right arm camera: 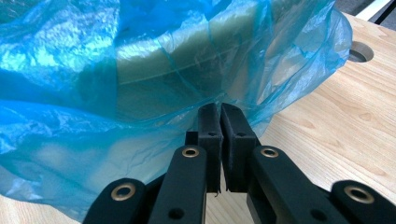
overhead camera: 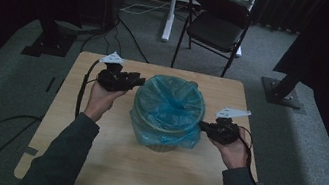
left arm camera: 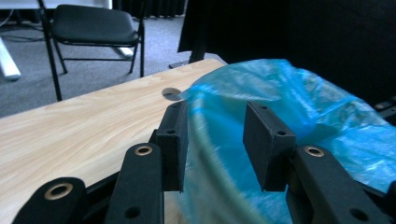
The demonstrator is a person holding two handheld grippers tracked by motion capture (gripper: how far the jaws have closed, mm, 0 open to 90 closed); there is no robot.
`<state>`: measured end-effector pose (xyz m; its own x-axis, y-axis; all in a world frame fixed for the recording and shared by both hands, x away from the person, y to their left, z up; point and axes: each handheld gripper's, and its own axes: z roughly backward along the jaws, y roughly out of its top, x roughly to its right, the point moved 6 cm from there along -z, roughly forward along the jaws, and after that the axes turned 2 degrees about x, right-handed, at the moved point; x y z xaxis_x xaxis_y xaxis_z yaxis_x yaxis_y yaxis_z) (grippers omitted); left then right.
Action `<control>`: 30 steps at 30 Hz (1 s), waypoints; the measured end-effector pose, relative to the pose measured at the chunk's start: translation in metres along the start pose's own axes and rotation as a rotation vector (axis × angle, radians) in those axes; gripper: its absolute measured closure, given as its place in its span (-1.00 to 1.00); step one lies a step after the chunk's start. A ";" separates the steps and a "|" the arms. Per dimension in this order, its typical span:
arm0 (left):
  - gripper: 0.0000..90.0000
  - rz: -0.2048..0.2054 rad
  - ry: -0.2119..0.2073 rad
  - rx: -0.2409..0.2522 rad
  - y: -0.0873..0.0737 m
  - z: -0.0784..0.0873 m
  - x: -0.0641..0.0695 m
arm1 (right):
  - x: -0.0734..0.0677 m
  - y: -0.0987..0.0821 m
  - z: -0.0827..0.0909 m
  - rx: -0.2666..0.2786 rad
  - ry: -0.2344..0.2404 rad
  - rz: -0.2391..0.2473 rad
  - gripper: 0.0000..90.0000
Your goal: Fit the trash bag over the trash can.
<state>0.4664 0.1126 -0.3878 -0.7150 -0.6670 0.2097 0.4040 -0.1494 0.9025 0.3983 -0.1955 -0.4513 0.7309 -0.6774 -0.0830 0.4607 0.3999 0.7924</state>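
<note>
The jaws of the right gripper [right arm camera: 219, 122] pinch the blue bag [overhead camera: 169, 104] at the bin's [overhead camera: 163, 145] 3 o'clock side; the left gripper's [left arm camera: 215, 140] jaws stand apart, astride its 9 o'clock rim without pressing. The bin sits mid-table [overhead camera: 105, 163], pale wood on grey carpet. A black folding chair [overhead camera: 217, 25] stands at 12 o'clock, well apart.

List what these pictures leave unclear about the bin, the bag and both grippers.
- Bin inside: high view, the blue bag covers it.
- Bin base: right gripper view, bag folds hang over it.
- Left gripper: jaws apart around the bag rim; left gripper view is blurred there, so contact is unclear.
- Right gripper: shut on the bag; how much film is pinched is hidden by the pads.
</note>
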 end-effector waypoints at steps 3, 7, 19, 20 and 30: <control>0.33 -0.032 -0.025 -0.004 0.007 -0.004 0.011 | 0.000 0.001 0.000 0.003 0.002 -0.001 0.93; 0.34 -0.064 -0.065 -0.008 0.015 -0.009 0.026 | 0.000 0.001 0.000 0.006 0.007 -0.001 0.93; 0.34 -0.146 -0.150 -0.040 0.031 -0.027 0.060 | -0.001 0.002 0.000 0.013 0.014 0.001 0.91; 0.34 -0.157 -0.154 -0.042 0.032 -0.028 0.063 | -0.001 0.002 0.000 0.014 0.015 0.002 0.91; 0.34 -0.207 -0.210 -0.086 0.037 -0.046 0.083 | -0.003 0.002 -0.002 0.015 0.027 0.005 0.90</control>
<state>0.4482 0.0183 -0.3542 -0.8859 -0.4518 0.1055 0.2777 -0.3343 0.9006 0.3977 -0.1914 -0.4507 0.7463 -0.6588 -0.0951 0.4497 0.3936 0.8018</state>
